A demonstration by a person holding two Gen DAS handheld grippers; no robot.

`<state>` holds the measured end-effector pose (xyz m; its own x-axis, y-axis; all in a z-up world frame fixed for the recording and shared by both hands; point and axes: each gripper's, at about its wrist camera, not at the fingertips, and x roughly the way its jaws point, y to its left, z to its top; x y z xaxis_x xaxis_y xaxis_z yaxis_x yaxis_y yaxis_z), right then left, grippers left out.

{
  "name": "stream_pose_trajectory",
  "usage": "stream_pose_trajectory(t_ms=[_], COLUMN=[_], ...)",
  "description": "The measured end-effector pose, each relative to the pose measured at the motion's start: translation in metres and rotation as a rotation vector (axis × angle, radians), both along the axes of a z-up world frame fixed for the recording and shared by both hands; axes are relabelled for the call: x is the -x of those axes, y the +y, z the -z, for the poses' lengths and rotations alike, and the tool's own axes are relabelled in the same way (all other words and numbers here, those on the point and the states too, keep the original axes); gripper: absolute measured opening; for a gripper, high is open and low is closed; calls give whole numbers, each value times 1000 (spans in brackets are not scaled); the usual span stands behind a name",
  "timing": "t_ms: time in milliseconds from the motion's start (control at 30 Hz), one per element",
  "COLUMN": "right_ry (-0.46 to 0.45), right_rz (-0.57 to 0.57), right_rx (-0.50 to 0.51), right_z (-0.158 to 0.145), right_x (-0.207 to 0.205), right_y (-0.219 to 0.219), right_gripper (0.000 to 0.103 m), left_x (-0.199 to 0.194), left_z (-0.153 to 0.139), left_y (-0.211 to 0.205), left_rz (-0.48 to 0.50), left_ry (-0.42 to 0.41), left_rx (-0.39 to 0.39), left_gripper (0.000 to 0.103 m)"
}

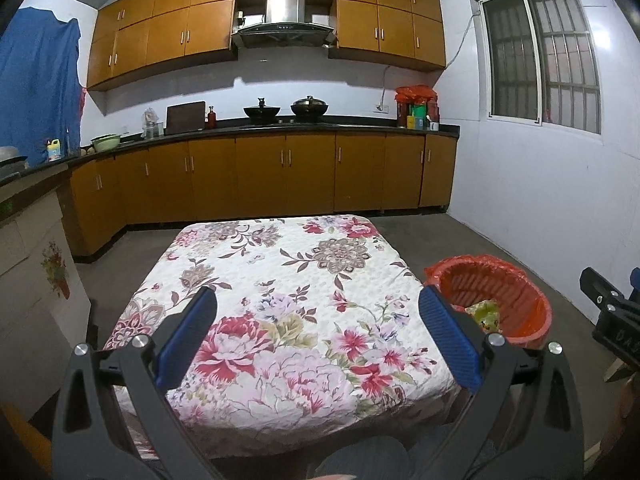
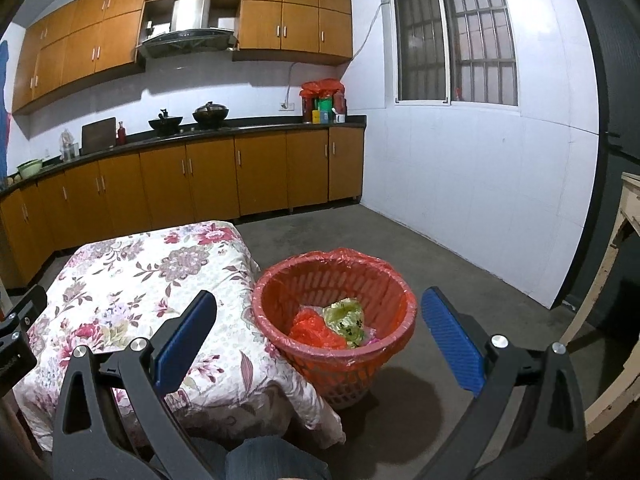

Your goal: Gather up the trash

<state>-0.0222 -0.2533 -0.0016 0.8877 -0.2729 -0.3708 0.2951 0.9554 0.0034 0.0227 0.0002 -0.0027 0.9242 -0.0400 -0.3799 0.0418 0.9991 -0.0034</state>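
A red basket bin (image 2: 376, 280) lined with a red bag stands on the floor at the table's right side; it also shows in the left wrist view (image 1: 520, 300). Inside it lie a yellow-green wrapper (image 2: 346, 320) and a crumpled red bag (image 2: 314, 330). My left gripper (image 1: 318, 324) is open and empty above the floral tablecloth (image 1: 288, 280). My right gripper (image 2: 320, 330) is open and empty, held above the bin and the table's right edge. No trash shows on the tablecloth.
Brown kitchen cabinets (image 1: 280, 176) and a dark counter with woks run along the back wall. A white tiled wall with a barred window (image 2: 452, 40) stands at the right. A pale wooden frame (image 2: 616, 280) stands at far right. Grey concrete floor surrounds the table.
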Motion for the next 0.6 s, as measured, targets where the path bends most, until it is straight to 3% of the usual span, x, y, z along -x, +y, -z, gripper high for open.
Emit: stream_pose_trajectory(t_ms=[600], right_ry=[45], right_rz=[18], right_rx=[12], right_z=[9], right_x=[12], right_y=[12], right_gripper=[101], left_x=[18], left_z=[7], left_y=[2], left_rz=[-13], left_ry=[14], left_rx=[2], left_gripper=[99])
